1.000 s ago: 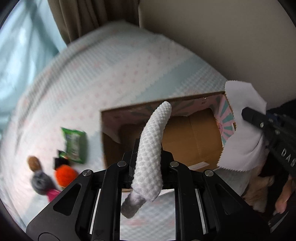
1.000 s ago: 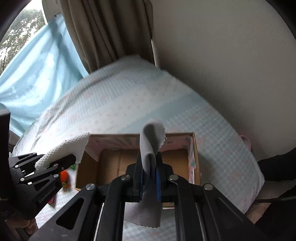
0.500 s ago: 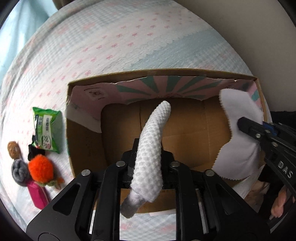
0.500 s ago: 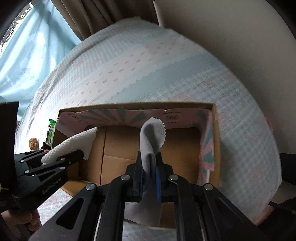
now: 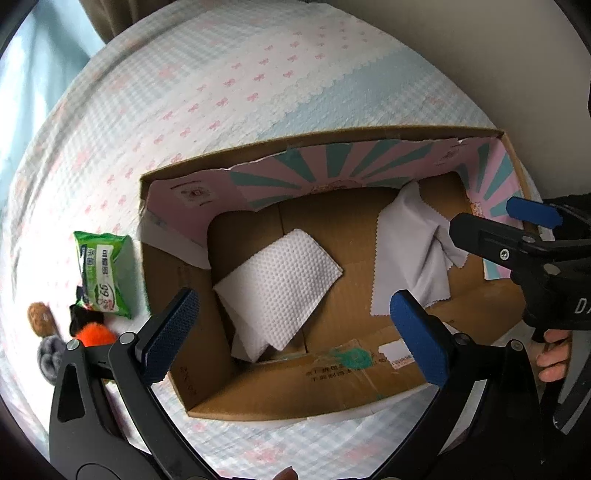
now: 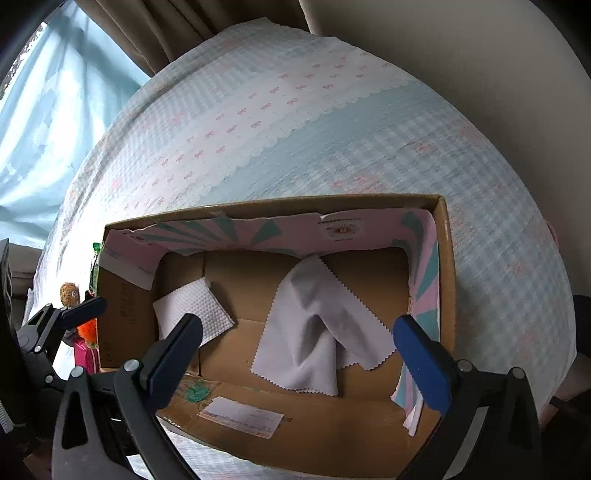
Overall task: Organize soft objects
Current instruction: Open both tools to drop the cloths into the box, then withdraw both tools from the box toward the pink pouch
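Above the cardboard box (image 5: 207, 402) we hold the left gripper (image 5: 295, 325) with its 2 blue-padded fingers (image 5: 170, 332) spread wide and nothing between them. Our right gripper (image 6: 299, 350) hangs over the same box, its fingers (image 6: 421, 358) equally wide apart and gripping nothing; in the left wrist view it reaches in from the right edge, with fingertips of the hand (image 5: 554, 358) that carries it showing below it.

On the box floor, toward the left, lies the white textured cloth (image 5: 280, 284), folded and slightly crumpled, 1 corner tucked near the left wall. Toward the right lies the grey cloth (image 6: 317, 332) with zigzag-cut edges, rumpled into a ridge, its far tip touching the back wall. The 2 cloths lie apart, bare cardboard between them. Pink and teal striped flaps (image 5: 332, 166) fold inward along the back and right walls, and a white label (image 6: 240, 417) sits on the near flap.

Outside the box, on the checked bedspread (image 5: 221, 92) just beside its left wall, we see a green wipes packet (image 5: 103, 273), then an orange fuzzy toy (image 5: 96, 332), a grey pompom (image 5: 50, 356) and a brown pompom (image 5: 40, 317) close together. A pink object (image 6: 85, 356) shows beside them in the right wrist view. Curtains (image 6: 155, 29) hang beyond the bed.
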Demonstrator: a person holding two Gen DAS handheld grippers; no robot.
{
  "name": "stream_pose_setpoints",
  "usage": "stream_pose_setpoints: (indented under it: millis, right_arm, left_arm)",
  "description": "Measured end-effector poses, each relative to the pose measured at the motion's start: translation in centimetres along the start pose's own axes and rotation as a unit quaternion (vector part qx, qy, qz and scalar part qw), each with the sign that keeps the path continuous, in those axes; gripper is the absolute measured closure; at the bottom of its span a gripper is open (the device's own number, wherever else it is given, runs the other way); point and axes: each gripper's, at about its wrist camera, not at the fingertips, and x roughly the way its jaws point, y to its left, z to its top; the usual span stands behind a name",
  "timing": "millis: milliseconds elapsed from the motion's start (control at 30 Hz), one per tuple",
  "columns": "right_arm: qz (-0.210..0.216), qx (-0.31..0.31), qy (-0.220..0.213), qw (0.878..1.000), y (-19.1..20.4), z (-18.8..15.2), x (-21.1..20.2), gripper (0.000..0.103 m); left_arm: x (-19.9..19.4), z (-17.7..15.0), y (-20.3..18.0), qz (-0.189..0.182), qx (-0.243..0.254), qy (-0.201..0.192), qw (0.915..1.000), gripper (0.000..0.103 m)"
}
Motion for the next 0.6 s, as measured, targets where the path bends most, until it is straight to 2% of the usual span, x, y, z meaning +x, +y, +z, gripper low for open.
stream_pose_setpoints:
  millis: [300,600]
  right_arm:
    - [-0.006,-0.011,-0.029,0.999,1.3,-1.0,-3.4,0.0]
    - [-0.021,-0.028,-0.092,0.995,4.9,-3.3,-11.8,0.0]
  left_arm:
    - [-4.6,-0.7,0.5,0.001,-0.007,-0.041,0.9991,0.0]
    - [-13.7,-3.6,1.3,0.005,-0.016,-0.112,0.9936,0.0]
